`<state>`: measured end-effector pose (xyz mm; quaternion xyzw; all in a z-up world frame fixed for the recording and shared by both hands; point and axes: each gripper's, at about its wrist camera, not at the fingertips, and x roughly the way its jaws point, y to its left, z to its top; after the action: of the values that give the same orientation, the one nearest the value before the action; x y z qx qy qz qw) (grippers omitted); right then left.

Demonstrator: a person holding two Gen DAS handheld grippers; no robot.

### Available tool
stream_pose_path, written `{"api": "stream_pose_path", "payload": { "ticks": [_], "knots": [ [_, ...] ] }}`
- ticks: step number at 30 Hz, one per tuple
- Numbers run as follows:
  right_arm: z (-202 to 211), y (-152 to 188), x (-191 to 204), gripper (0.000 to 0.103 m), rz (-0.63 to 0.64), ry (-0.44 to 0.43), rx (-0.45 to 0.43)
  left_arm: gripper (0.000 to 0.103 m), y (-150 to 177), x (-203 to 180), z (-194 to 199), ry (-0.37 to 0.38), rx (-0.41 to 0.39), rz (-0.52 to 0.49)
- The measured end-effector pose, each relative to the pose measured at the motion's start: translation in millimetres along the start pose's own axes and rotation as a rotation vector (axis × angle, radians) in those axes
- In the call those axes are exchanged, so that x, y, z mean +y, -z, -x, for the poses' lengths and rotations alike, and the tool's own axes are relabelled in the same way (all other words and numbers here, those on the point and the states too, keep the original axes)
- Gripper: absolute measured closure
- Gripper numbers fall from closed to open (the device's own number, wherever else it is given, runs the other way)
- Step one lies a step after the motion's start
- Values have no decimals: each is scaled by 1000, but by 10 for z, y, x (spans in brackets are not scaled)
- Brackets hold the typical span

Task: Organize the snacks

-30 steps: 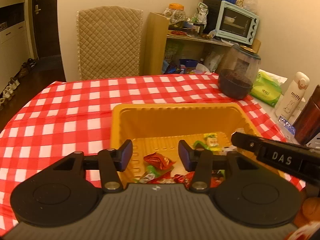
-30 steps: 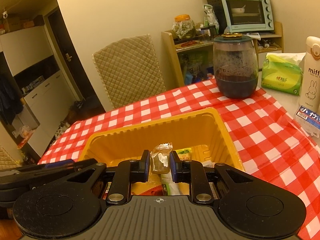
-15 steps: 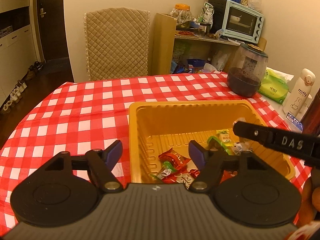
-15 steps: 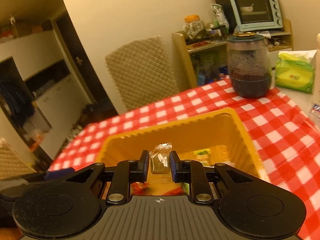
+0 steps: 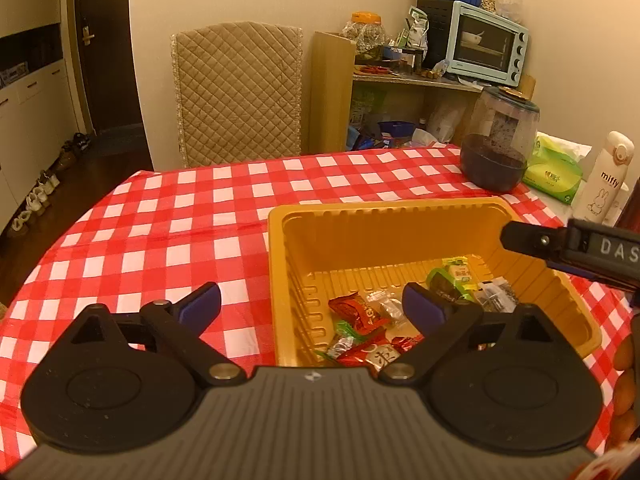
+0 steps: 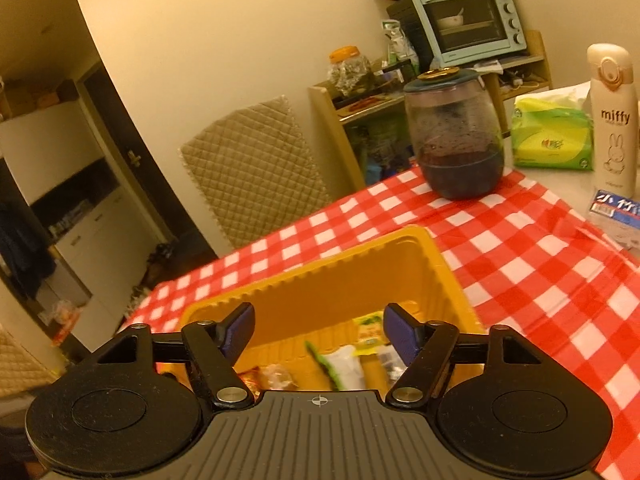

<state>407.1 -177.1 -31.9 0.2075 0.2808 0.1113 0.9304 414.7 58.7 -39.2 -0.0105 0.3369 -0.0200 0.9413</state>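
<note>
A yellow plastic tub (image 5: 384, 236) sits on the red-and-white checked tablecloth (image 5: 168, 232) and holds several wrapped snacks (image 5: 360, 314). My left gripper (image 5: 312, 306) is open and empty, hovering over the tub's near left corner. My right gripper (image 6: 318, 330) is open and empty above the tub (image 6: 348, 276); its finger (image 5: 532, 240) shows at the right in the left wrist view. A small clear snack packet (image 5: 386, 306) lies among the red and green wrappers (image 6: 340, 364).
A dark glass jar (image 6: 454, 136) stands at the far right of the table, with a green tissue pack (image 6: 552, 136), a white Miffy bottle (image 6: 614, 120) and a blue-labelled packet (image 6: 618, 216). A quilted chair (image 5: 236, 88) and cluttered shelf with a toaster oven (image 5: 486, 44) stand behind.
My right gripper opened and let go of the small clear packet, which now lies in the tub. My left gripper opened wider and shifted left.
</note>
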Motion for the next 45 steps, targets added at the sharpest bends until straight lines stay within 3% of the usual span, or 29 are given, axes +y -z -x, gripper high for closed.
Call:
{"api": "stream_pose_path", "payload": {
  "ticks": [12, 18, 32, 45],
  "knots": [
    [184, 64, 5, 16, 135, 70, -30, 1, 104, -6, 192, -57, -23, -24],
    [360, 134, -32, 3, 155, 87, -7, 1, 180, 5, 426, -79, -31, -6],
    [1095, 384, -112, 2, 187, 122, 11, 1, 470, -122, 1241, -35, -6, 88],
    [2042, 674, -127, 2, 193, 121, 65, 1, 920, -409, 2189, -103, -18, 64]
  ]
}}
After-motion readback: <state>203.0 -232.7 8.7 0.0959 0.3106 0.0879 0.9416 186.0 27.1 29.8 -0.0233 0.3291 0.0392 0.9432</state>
